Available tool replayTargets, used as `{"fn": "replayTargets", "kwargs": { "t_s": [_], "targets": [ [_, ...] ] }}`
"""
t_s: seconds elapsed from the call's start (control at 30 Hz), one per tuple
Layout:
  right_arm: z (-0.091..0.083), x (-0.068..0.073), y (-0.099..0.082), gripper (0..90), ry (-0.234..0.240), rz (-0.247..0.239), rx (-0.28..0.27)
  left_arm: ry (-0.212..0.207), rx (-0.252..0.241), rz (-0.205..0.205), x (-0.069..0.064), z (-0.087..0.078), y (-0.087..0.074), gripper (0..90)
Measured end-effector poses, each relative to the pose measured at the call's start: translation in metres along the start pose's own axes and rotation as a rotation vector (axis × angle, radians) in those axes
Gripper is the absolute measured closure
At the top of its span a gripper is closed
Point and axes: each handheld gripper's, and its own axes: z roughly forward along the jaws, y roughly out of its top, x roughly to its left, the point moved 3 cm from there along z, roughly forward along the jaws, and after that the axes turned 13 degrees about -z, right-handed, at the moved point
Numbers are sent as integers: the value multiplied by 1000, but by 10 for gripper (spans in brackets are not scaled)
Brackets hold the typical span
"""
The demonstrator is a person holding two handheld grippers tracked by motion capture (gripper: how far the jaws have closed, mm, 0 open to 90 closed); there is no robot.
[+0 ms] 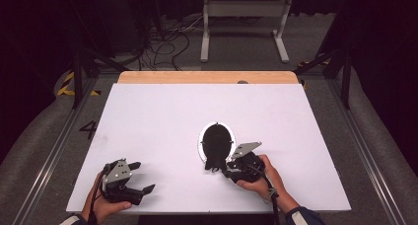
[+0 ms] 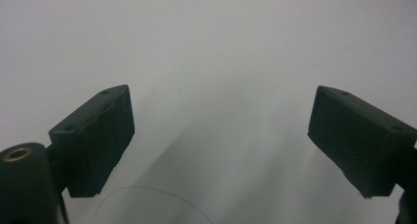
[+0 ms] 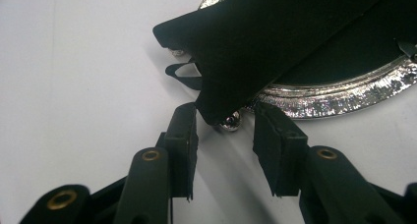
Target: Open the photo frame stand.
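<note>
On the worktop (image 1: 162, 116): a white sheet carrying an oval silver-rimmed frame (image 3: 344, 98), lying flat with its black back panel up, right of centre and toward the near edge.
Stand flap (image 3: 265, 42): black, lifted off the frame's back; its pointed end hangs between the right tool's jaws.
Right tool (image 3: 223, 130): jaws partly closed, one on each side of the flap's tip, left pad at its edge, right pad just apart; no firm grip visible.
Left tool (image 2: 221, 135): jaws wide apart, holding nothing, over bare worktop near the left corner, well apart from the frame.
</note>
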Motion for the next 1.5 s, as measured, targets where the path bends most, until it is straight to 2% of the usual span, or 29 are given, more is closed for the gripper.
{"fn": "replayTargets", "kwargs": {
  "t_s": [0.2,0.27,0.5,0.57,0.6,0.63,0.67,0.83,1.0,1.17,1.2,1.23,1.3,1.43,1.47,1.5],
  "targets": [
    [0,-1,-1,616,11,22,-22,-2,2,3,0,0,0,111],
    [0,-3,-2,613,24,42,-40,-1,3,2,-1,1,0,111],
    [1,-11,-6,605,104,180,-106,-6,6,2,-1,1,0,111],
    [1,-12,-6,606,112,196,-113,-7,5,1,-1,1,0,112],
    [2,-15,-7,607,134,240,-130,-7,4,0,-1,1,0,112],
    [2,-15,-7,607,134,240,-130,-7,4,0,-1,1,0,112],
    [2,-16,-8,601,155,276,-145,-8,5,3,-2,2,0,112],
    [4,-21,-7,577,220,361,-191,-3,9,2,-2,3,0,113],
    [4,-25,-8,615,238,388,-190,-2,2,-9,-4,4,1,129],
    [5,-27,-3,595,259,424,-199,-8,-15,-4,-6,4,3,136],
    [5,-29,-3,587,263,437,-210,-2,-9,-2,-6,5,3,136],
    [7,-31,-3,584,279,481,-221,-2,-3,1,-7,6,2,135],
    [9,-32,-2,570,294,513,-240,-4,1,3,-7,6,2,134],
    [9,-37,2,538,310,568,-268,-9,7,11,-9,11,5,130],
    [9,-37,2,538,310,568,-268,-9,7,11,-9,11,5,131],
    [10,-38,2,536,321,582,-270,10,4,26,-9,13,9,131]
  ]
}}
